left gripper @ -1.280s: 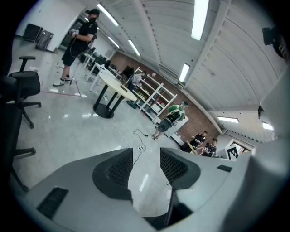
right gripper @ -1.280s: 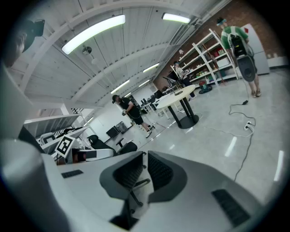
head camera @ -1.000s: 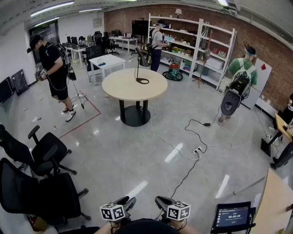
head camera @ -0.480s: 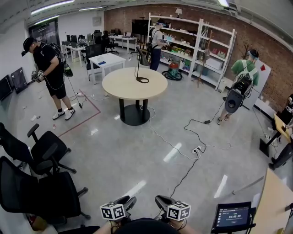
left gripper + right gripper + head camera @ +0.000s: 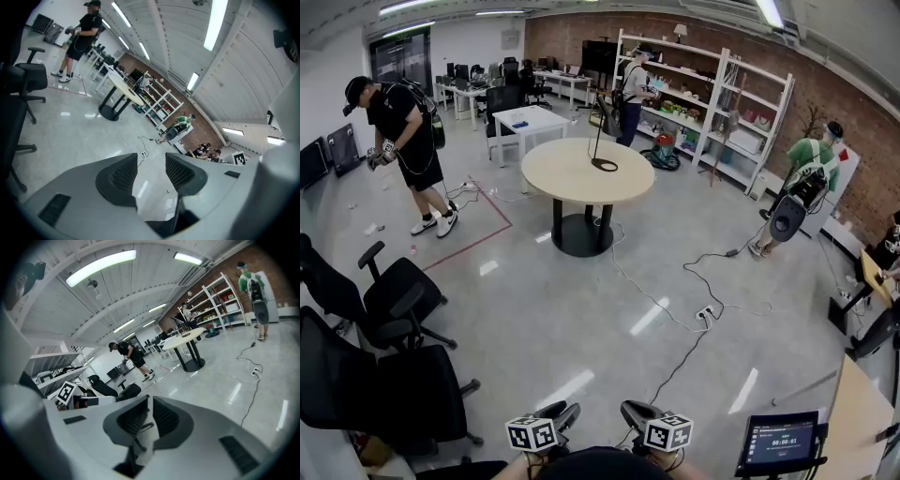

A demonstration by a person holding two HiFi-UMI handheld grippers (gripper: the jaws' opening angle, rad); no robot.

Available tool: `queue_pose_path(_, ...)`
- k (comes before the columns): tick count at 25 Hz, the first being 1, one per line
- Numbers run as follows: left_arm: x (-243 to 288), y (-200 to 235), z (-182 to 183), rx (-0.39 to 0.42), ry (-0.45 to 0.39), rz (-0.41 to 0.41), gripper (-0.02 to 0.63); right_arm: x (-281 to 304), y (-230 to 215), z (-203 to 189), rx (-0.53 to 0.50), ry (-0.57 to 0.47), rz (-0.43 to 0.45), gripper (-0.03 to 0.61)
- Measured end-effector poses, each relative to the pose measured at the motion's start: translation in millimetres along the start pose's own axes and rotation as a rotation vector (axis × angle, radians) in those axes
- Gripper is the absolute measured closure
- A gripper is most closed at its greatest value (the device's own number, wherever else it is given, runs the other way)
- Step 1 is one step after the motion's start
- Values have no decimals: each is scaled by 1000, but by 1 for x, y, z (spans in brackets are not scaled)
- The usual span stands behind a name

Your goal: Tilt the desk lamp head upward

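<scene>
Desk lamp (image 5: 600, 141) stands on the round table (image 5: 572, 180) in the upper middle of the head view, well apart from both tongs at the bottom edge. The left gripper (image 5: 151, 161) has its jaws a little apart with nothing between them. The right gripper (image 5: 150, 404) is all but closed and empty. Nothing seems done yet: approach, grasp and tilt all remain.

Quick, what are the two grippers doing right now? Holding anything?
Left gripper: jaws open, nothing between them.
Right gripper: jaws shut, holding nothing.
</scene>
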State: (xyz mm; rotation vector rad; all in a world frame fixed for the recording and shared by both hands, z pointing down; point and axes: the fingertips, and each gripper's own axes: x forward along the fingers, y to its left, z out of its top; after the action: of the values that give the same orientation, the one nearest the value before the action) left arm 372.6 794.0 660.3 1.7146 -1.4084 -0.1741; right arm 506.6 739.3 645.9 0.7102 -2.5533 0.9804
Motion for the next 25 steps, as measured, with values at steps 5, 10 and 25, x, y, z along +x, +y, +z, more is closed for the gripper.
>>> queue_pose_path(5,-19,32,-9,24,25,25,419,19,27,-25,-35,74,-16,545)
queue_pose_path(10,-32,45,-10,35,50,28,420,28,40,-24,-13,67,-20,544)
queue_pose_path(25,-35,70,-3,11,1,138,419,76,40,-18,-64,137,69,544)
